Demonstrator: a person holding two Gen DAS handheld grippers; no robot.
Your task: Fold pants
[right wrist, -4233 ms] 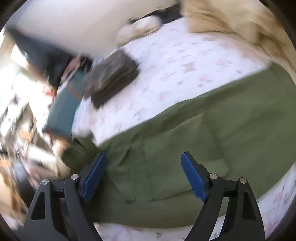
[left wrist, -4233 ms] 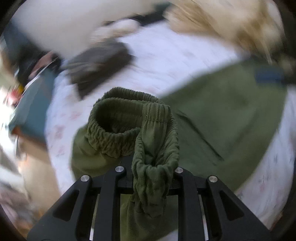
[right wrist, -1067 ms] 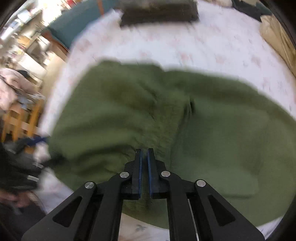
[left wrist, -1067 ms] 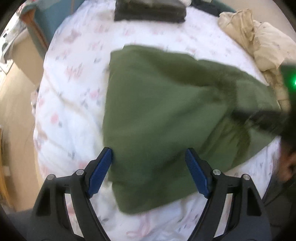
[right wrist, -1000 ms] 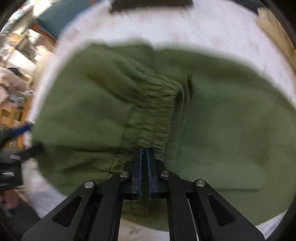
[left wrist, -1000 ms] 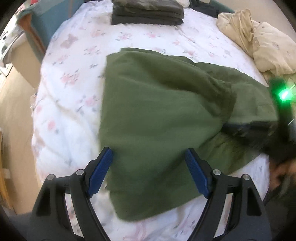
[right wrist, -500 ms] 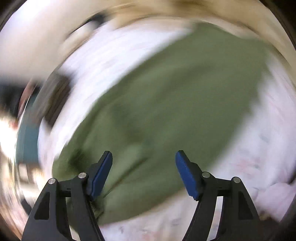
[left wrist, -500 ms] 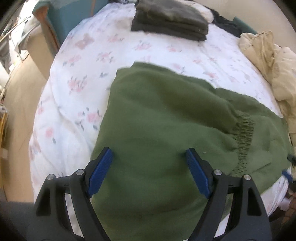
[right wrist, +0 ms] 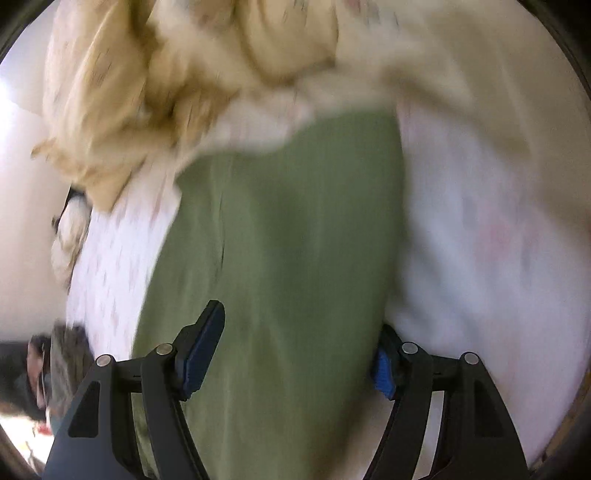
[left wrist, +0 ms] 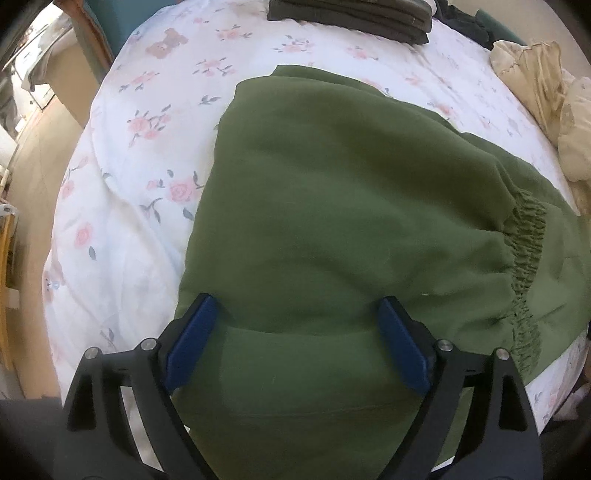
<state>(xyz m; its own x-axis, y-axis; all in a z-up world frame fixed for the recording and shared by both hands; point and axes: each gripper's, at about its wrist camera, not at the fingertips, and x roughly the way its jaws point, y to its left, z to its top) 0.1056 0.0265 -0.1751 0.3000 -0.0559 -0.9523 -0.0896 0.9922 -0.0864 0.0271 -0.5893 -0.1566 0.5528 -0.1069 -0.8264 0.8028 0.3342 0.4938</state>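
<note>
Olive-green fleece, the pants (left wrist: 332, 221) lie folded over on the floral bed (left wrist: 122, 206), their gathered elastic waistband (left wrist: 526, 258) turned toward the cream bedding heap (left wrist: 535, 85) and resting on the layer beneath. A stack of dark folded clothes (left wrist: 351, 14) sits beyond the pants' far edge. The left claw (left wrist: 295, 343) hangs just above the pants' near part, jaws spread wide and gripping nothing; the right claw (right wrist: 295, 343), seen through heavy blur, is likewise spread and empty over the pants (right wrist: 277, 258). The fold looks partly done, so the next fold would likely go best by pinching both layers together at an edge, one claw toward each end, lifting evenly and laying the cloth flat so the waistband does not bunch.
</note>
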